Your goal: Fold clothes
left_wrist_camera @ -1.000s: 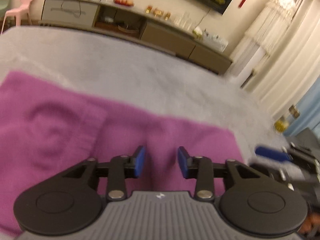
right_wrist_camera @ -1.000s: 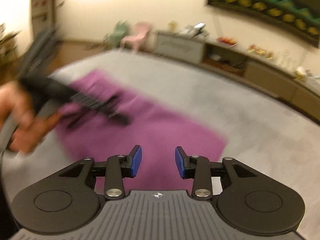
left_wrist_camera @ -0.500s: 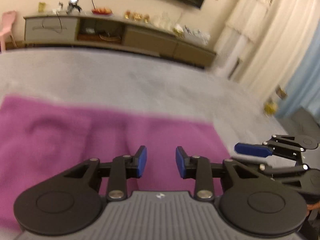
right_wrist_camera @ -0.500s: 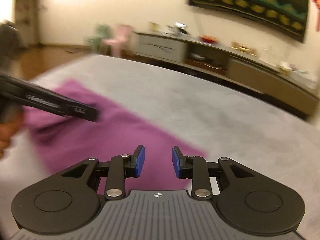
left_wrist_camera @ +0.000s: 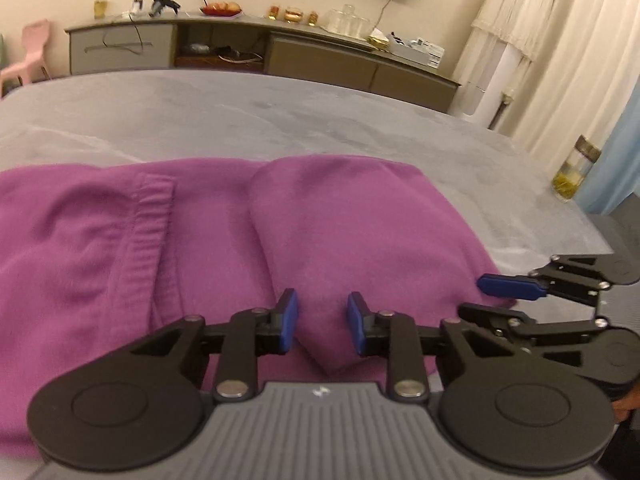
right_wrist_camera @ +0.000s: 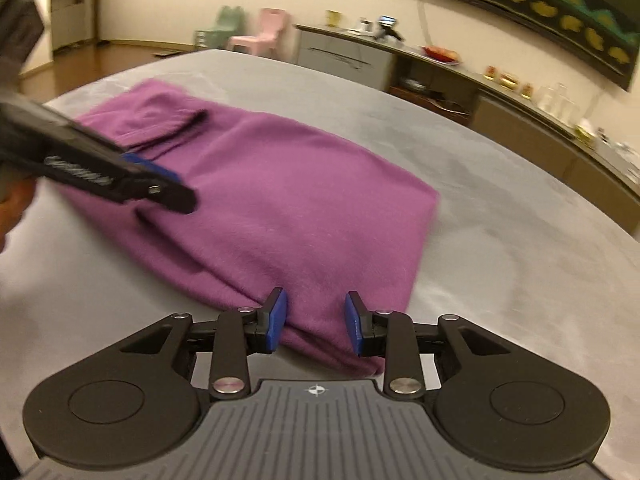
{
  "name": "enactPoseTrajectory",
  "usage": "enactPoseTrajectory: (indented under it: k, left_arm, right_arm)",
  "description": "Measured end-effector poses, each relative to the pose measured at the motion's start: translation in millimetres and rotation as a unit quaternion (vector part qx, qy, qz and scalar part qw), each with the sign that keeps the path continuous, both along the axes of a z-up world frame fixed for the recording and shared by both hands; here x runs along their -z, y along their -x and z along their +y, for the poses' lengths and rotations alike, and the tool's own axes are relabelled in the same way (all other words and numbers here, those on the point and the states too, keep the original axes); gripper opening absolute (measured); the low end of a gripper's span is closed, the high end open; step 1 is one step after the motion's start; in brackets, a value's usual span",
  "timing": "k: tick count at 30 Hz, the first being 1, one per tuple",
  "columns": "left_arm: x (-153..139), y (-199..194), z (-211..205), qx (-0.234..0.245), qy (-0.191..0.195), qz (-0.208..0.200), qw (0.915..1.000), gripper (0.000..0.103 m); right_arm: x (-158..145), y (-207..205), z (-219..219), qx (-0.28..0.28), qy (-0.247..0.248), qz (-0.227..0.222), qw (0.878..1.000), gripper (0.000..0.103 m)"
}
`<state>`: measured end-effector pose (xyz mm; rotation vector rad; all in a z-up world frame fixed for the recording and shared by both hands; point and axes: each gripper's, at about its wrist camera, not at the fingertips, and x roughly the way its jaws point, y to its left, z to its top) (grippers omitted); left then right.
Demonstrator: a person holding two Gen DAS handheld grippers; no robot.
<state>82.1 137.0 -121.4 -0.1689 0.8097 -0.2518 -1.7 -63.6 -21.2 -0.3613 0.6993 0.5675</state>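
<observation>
A purple knit garment (left_wrist_camera: 328, 216) lies folded on the grey surface (left_wrist_camera: 280, 112); a ribbed cuff (left_wrist_camera: 148, 232) shows on its left part. My left gripper (left_wrist_camera: 322, 322) is open, low over the garment's near edge, with cloth between and below its pads. My right gripper (right_wrist_camera: 314, 316) is open at the garment's (right_wrist_camera: 288, 184) near right corner. In the left wrist view the right gripper shows side-on (left_wrist_camera: 508, 286) at the cloth's right edge. In the right wrist view the left gripper shows blurred (right_wrist_camera: 120, 178) over the cloth's left side.
A long low sideboard (left_wrist_camera: 248, 52) with small items stands along the far wall. A pink chair (right_wrist_camera: 264, 34) and a green one stand at the far left. Curtains (left_wrist_camera: 568, 60) and a glass jar (left_wrist_camera: 574, 168) are on the right. The grey surface extends beyond the garment.
Both grippers have come down and closer to the garment's near edge. The right gripper has moved to the cloth's right corner. The views have steadied; both grippers stay open.
</observation>
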Motion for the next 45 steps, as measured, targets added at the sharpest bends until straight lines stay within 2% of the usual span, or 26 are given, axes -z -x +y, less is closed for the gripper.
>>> enactPoseTrajectory:
  k: [3, 5, 9, 11, 13, 15, 18, 21, 22, 24, 25, 27, 28, 31, 33, 35, 36, 38, 41, 45]
  left_arm:
    - [-23.3, 16.1, 20.0, -0.02, 0.006, -0.045, 0.9988, 0.027]
    - [-33.7, 29.3, 42.2, -0.042, 0.009, -0.069, 0.9967, 0.027]
    - [-20.2, 37.9, 84.2, -0.088, 0.009, -0.045, 0.9951, 0.025]
    - [1.5, 37.0, 90.7, -0.085, 0.013, -0.011, 0.9962, 0.025]
    - [17.7, 40.2, 87.4, -0.075, 0.002, -0.011, 0.9971, 0.027]
    - [19.0, 45.0, 81.2, -0.07, -0.02, -0.029, 0.9969, 0.027]
    - [12.8, 42.5, 74.7, -0.067, -0.03, -0.017, 0.9972, 0.028]
    - [-9.2, 44.2, 71.3, -0.069, -0.002, -0.028, 0.9972, 0.03]
    - [-17.3, 45.2, 67.8, -0.064, 0.007, -0.036, 0.9973, 0.033]
    - [-33.0, 47.2, 56.5, -0.043, 0.019, -0.057, 0.9972, 0.041]
    - [-38.0, 45.1, 49.5, -0.034, 0.022, -0.064, 0.9971, 0.047]
    - [-41.7, 30.9, 29.0, -0.011, 0.027, -0.062, 0.9976, 0.053]
    - [-41.0, 23.6, 18.7, -0.003, 0.027, -0.057, 0.998, 0.053]
    - [-43.3, 3.4, -13.0, 0.026, 0.024, -0.04, 0.9986, 0.057]
    - [-46.7, -7.6, -30.6, 0.037, 0.023, -0.031, 0.9986, 0.064]
    - [-48.9, -24.3, -48.1, 0.054, 0.02, -0.024, 0.998, 0.067]
    - [-50.6, -33.7, -58.9, 0.065, 0.012, -0.018, 0.9977, 0.071]
    - [-51.0, -53.2, -81.0, 0.093, -0.008, -0.001, 0.9956, 0.079]
    - [-47.0, -77.9, -116.0, 0.146, -0.042, 0.031, 0.9879, 0.082]
    - [-24.0, -102.8, -161.5, 0.184, -0.138, 0.073, 0.9704, 0.082]
  right_arm:
    - [-12.2, 1.5, -1.8, 0.011, 0.009, 0.003, 1.0, 0.033]
    - [-29.1, 11.9, 4.8, 0.0, -0.026, -0.011, 1.0, 0.033]
    - [-42.0, 17.0, 40.2, -0.02, -0.068, -0.026, 0.997, 0.033]
    - [-30.2, 7.8, 66.7, -0.026, -0.059, -0.024, 0.998, 0.033]
    - [-14.0, 1.6, 86.6, -0.029, -0.044, -0.018, 0.998, 0.033]
    - [2.3, -4.6, 106.6, -0.031, -0.03, -0.013, 0.999, 0.034]
    - [0.2, -6.8, 109.1, -0.028, -0.027, -0.001, 0.999, 0.035]
    - [-5.4, -1.1, 99.8, -0.034, -0.034, 0.005, 0.999, 0.036]
    - [-12.9, 3.1, 85.4, -0.018, -0.053, 0.002, 0.998, 0.04]
    - [-21.1, 16.7, 53.3, 0.036, -0.091, -0.036, 0.995, 0.074]
    - [-20.8, 19.5, 37.2, 0.073, -0.105, -0.052, 0.99, 0.096]
    - [-16.3, 17.6, 2.4, 0.147, -0.13, -0.049, 0.979, 0.097]
    - [-11.5, 13.3, -8.6, 0.166, -0.138, -0.034, 0.976, 0.097]
    - [3.2, 3.7, -25.4, 0.195, -0.148, -0.001, 0.97, 0.095]
    - [12.1, -0.4, -26.9, 0.196, -0.162, 0.022, 0.967, 0.086]
    - [18.9, -2.7, -21.3, 0.181, -0.163, 0.038, 0.969, 0.044]
    - [19.2, -1.1, -18.9, 0.178, -0.157, 0.033, 0.971, 0.042]
    - [16.9, 7.1, -13.1, 0.169, -0.147, 0.001, 0.975, 0.025]
    - [9.4, 22.8, -5.1, 0.144, -0.133, -0.05, 0.979, 0.02]
    - [0.1, 43.3, 11.7, 0.096, -0.105, -0.12, 0.983, 0.018]
